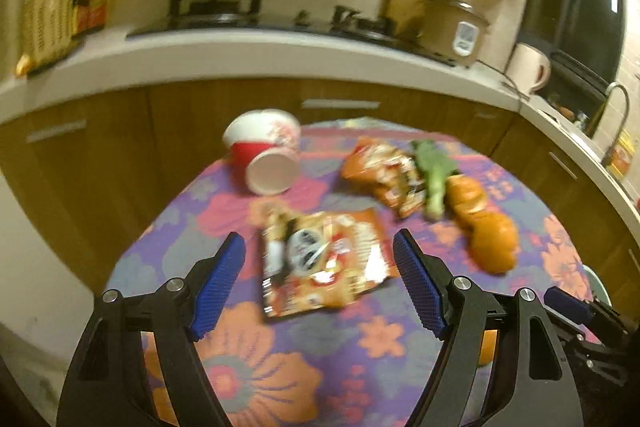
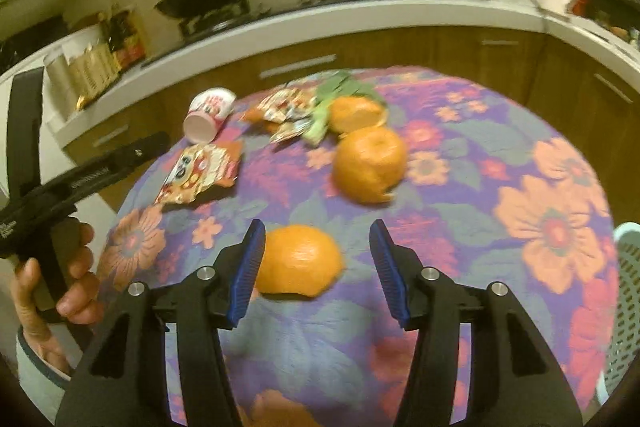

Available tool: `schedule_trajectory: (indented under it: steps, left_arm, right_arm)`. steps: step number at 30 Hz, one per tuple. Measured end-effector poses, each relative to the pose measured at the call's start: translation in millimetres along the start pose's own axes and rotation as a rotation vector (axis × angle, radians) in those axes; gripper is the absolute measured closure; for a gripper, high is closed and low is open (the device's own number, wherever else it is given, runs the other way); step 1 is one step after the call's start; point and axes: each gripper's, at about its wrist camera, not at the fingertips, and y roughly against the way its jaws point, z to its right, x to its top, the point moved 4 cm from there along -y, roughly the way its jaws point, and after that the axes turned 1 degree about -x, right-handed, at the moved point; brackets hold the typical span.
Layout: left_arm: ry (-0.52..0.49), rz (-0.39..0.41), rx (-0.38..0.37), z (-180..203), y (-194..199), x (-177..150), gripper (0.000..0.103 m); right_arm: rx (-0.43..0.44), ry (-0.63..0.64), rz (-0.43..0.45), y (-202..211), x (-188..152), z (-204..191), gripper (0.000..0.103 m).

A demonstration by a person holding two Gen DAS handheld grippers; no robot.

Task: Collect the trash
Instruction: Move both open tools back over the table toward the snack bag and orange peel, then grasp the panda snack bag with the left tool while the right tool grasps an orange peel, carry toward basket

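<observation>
Both jaws apart, nothing held.
Left gripper frames the snack wrapper: light, crinkly, slippery; pinch an edge. Right gripper frames orange peel: soft, pinch rim.

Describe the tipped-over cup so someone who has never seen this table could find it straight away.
Start at the floral tablecloth and go to its far edge, the side nearest the stove. The cup lies on its side there, left of the crumpled wrapper. It is the only red and white item; its neighbours are orange.
</observation>
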Motion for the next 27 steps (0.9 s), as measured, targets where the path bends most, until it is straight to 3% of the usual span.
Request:
schedule_trajectory:
  steps: [4,7,12,19,21,24,26,27]
  left_arm:
    - [0.050,-0.034,-0.002,-15,-12,-3,0.023]
    - [0.020,-0.066,0.013,-10,-25,-1,0.023]
    - [-0.031,-0.099,0.015,11,-48,4,0.020]
    - [-0.110,-0.114,0.082,25,-61,-1,0.023]
    - [-0.130,-0.109,0.097,28,-60,-2,0.030]
    - [-0.140,-0.112,0.100,29,-60,-3,0.047]
    - [-0.137,-0.107,0.097,29,-59,-3,0.055]
    - [-0.133,-0.103,0.090,28,-59,-3,0.059]
  right_arm:
    - [-0.025,0.030,-0.046,-18,-4,-8,0.047]
    - [-0.017,0.070,-0.089,-27,-8,-15,0.036]
    - [-0.017,0.099,-0.153,-40,-12,-19,0.034]
    - [-0.060,0.119,-0.172,-47,-14,-23,0.034]
    - [-0.080,0.122,-0.167,-48,-14,-23,0.039]
    - [-0.088,0.116,-0.160,-46,-14,-22,0.055]
    - [-0.085,0.123,-0.154,-45,-14,-23,0.074]
    - [-0.078,0.124,-0.154,-45,-14,-23,0.076]
